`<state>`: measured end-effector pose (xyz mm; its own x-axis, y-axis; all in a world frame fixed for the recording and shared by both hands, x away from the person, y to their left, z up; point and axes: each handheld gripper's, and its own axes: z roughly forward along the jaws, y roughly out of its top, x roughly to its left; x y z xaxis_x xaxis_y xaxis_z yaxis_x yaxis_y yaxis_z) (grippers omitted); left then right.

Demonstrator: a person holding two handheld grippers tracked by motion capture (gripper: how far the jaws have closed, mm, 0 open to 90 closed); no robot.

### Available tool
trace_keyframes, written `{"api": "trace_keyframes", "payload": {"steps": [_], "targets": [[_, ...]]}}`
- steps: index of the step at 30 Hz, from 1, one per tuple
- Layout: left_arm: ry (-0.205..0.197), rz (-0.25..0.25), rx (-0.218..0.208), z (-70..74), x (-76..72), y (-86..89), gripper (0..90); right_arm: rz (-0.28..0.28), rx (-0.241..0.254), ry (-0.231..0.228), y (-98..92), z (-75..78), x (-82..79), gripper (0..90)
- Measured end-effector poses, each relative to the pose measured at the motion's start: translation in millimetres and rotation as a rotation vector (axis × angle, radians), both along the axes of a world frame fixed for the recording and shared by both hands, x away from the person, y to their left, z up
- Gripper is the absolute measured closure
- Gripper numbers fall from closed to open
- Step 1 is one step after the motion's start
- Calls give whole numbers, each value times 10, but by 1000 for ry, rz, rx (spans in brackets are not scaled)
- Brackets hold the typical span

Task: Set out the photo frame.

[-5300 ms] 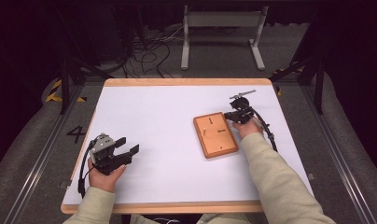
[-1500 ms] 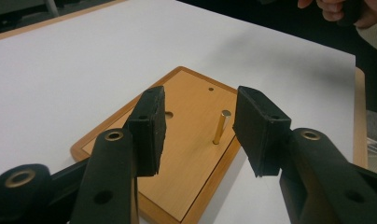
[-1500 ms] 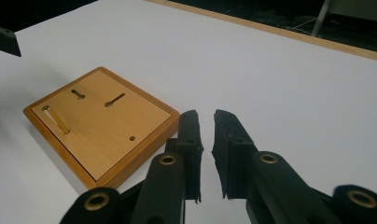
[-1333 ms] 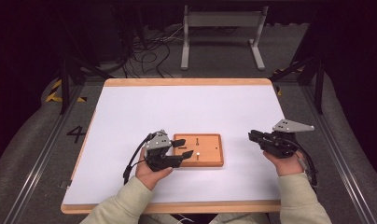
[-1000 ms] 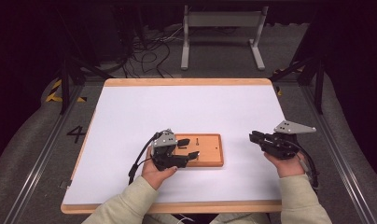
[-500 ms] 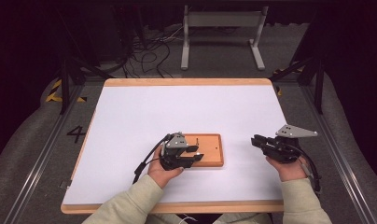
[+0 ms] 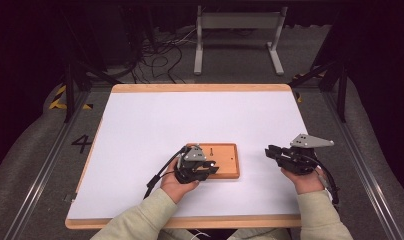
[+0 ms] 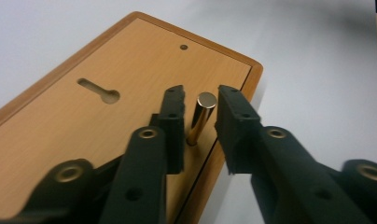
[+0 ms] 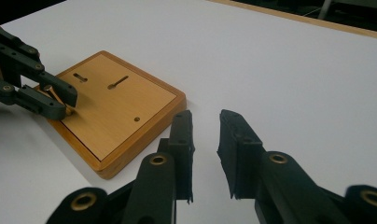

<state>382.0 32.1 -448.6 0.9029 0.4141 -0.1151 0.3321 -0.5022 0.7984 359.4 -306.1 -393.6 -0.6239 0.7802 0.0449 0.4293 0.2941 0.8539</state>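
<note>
Now left gripper [image 8: 199, 128] fingers astride upright brass pin [image 8: 199, 116]

Lab: rig table [image 7: 140, 115], floor cables [image 7: 160, 55]

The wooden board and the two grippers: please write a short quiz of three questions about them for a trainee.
1. True or false: the brass peg stands between the jaws of the left gripper.
2. Which gripper has nothing between its jaws? A) left B) right
3. What shape is cut into the wooden board near the peg?

Key
1. True; the jaws have just been closing, with narrow gaps visible on both sides of the peg.
2. B, the right gripper, beside the board.
3. A keyhole slot.
</note>
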Motion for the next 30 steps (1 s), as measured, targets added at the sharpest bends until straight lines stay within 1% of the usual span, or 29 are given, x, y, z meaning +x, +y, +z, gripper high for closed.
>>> {"api": "trace_keyframes", "payload": {"steps": [2,3,5,6,9,12,15,17,19,21,24,26,29,30], "targets": [[-10,9,10,5,6,4,812,2,0,-1,2,0,0,745],[-1,10,9,6,13,11,825,2,0,0,2,0,-1,745],[-7,6,10,4,23,9,828,3,0,-1,1,1,-3,744],[-5,9,10,4,22,6,830,2,-1,-2,1,1,-4,742],[-6,-3,10,3,35,10,832,5,1,-6,12,4,-9,738],[-17,-16,7,-4,40,16,835,9,-6,-9,29,2,-11,738],[-52,-21,19,-10,17,8,837,9,-9,-7,38,-2,-7,738],[-87,-32,34,-13,-1,3,838,11,-9,-7,55,2,-11,736],[-115,-38,45,-14,-23,-9,838,24,-11,-13,82,5,-8,733],[-148,-49,66,-14,-41,-8,838,36,-14,-15,125,6,-12,730],[-184,-54,74,-25,-62,-6,838,53,-27,-24,170,10,-17,720],[-209,-58,67,-42,-72,-2,838,55,-33,-27,187,12,-16,705],[-230,-65,63,-57,-80,8,837,57,-34,-21,207,3,-6,661],[-240,-67,69,-57,-91,7,837,59,-36,-18,216,-2,-2,651]]}}
